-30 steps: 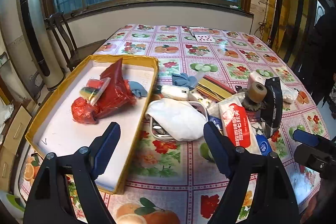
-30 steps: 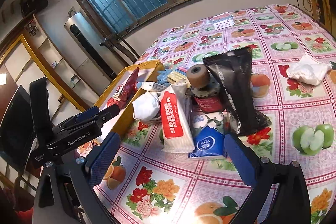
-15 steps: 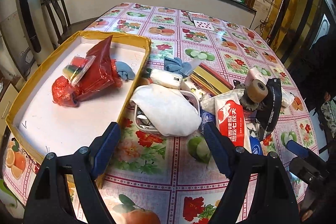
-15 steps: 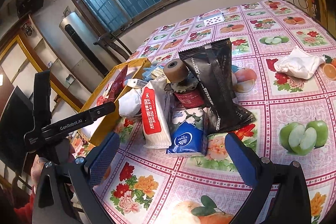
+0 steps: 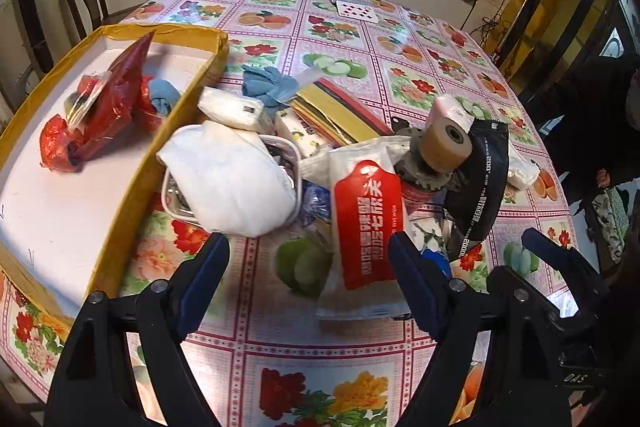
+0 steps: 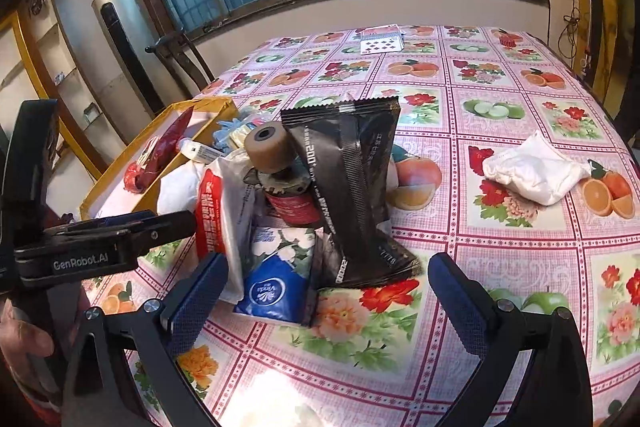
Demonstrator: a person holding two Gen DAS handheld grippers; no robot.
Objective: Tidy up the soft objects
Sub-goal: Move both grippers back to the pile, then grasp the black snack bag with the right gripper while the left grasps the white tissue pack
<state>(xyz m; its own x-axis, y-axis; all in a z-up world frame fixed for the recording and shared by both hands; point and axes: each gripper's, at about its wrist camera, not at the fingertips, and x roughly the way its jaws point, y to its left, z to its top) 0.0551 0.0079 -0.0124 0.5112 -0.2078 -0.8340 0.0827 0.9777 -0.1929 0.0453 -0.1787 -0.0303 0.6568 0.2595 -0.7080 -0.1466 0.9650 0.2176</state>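
The left hand-held gripper (image 5: 308, 267) hangs above the bench (image 5: 348, 367), which is covered by a pink oilcloth printed with fruit and flowers. Its blue-padded fingers (image 5: 204, 275) are spread wide and hold nothing; between them lies the lower end of a white wet-wipe pack with a red label (image 5: 366, 223). The right hand-held gripper (image 6: 328, 291) is also spread and empty, with a blue-and-white pocket tissue pack (image 6: 276, 279) and the foot of a black crinkled foil pouch (image 6: 352, 187) lying between its fingers.

The soft things sit in a heap in the middle of the bench. A plump white cloth bundle (image 5: 232, 183) rests on a small metal tray (image 5: 176, 203), just beside the wall of a shallow yellow-rimmed cardboard box with a white floor (image 5: 132, 199). Inside the box lie a crumpled red plastic bag (image 5: 108, 107) and a small blue cloth (image 5: 162, 95). A second blue cloth (image 5: 264, 85) and a small white wrapped pack (image 5: 232, 109) lie behind the bundle. A brown roller on a grey toothed base (image 5: 438, 151) stands upright between the wet-wipe pack and the black pouch. A crumpled white cloth (image 6: 532, 169) lies well apart, toward the right side of the bench. Playing cards (image 6: 382, 41) lie at the far edge.
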